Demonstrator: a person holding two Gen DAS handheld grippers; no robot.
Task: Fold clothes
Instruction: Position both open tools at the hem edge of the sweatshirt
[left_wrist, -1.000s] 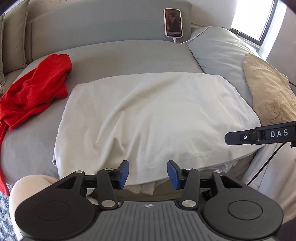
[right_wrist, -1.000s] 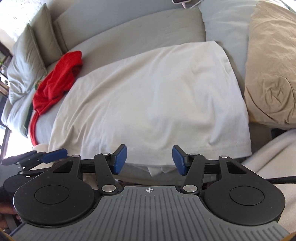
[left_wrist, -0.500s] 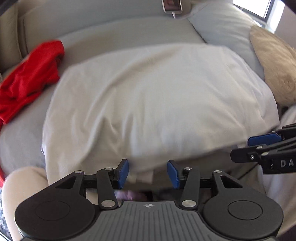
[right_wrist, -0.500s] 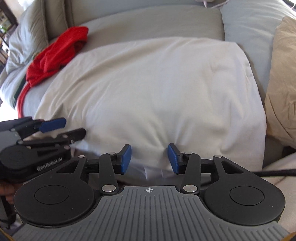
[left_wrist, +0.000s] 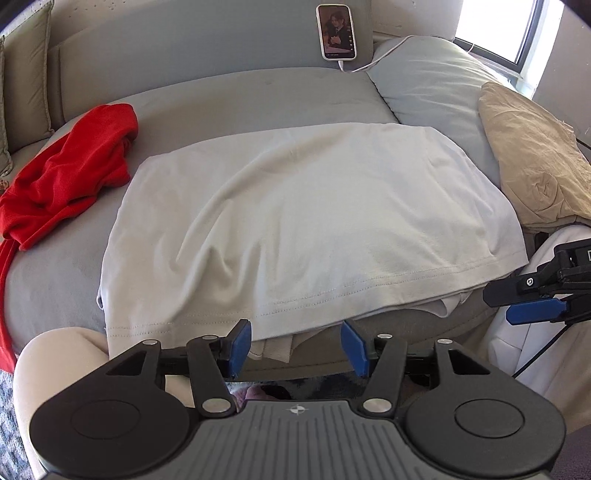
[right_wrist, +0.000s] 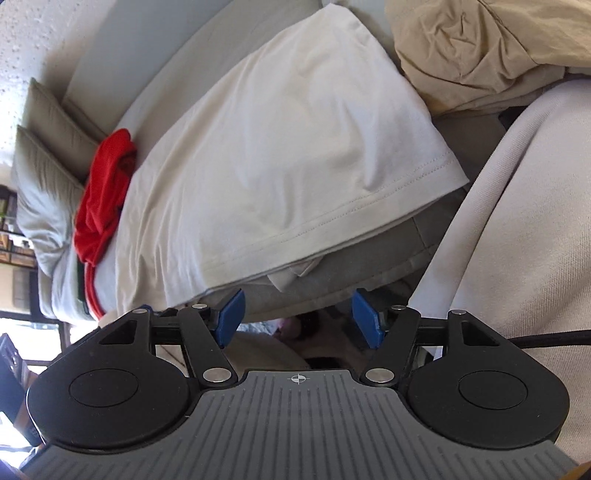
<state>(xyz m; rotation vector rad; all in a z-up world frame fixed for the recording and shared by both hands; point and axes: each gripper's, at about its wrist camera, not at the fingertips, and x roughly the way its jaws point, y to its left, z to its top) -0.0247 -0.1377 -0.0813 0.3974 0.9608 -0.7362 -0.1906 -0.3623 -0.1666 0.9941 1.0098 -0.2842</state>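
Note:
A white T-shirt (left_wrist: 303, 221) lies folded over on the grey sofa seat (left_wrist: 258, 92), its stitched hem at the front edge; it also shows in the right wrist view (right_wrist: 280, 155). My left gripper (left_wrist: 297, 347) is open and empty just before the hem, its blue pads apart. My right gripper (right_wrist: 301, 319) is open and empty, below the hem near the shirt's right corner; its fingers show at the right of the left wrist view (left_wrist: 535, 299). A red garment (left_wrist: 70, 170) lies crumpled at the seat's left.
A tan garment (left_wrist: 532, 162) lies bunched at the right on a grey cushion (left_wrist: 428, 74). A phone (left_wrist: 337, 31) with a white cable leans on the sofa back. Cushions (right_wrist: 48, 155) stand at the far left. A white cloth (right_wrist: 535, 221) hangs at the right.
Both grippers have pulled back from the shirt's hem and opened wider. The right gripper has tilted and swung toward the shirt's right corner. The shirt lies still.

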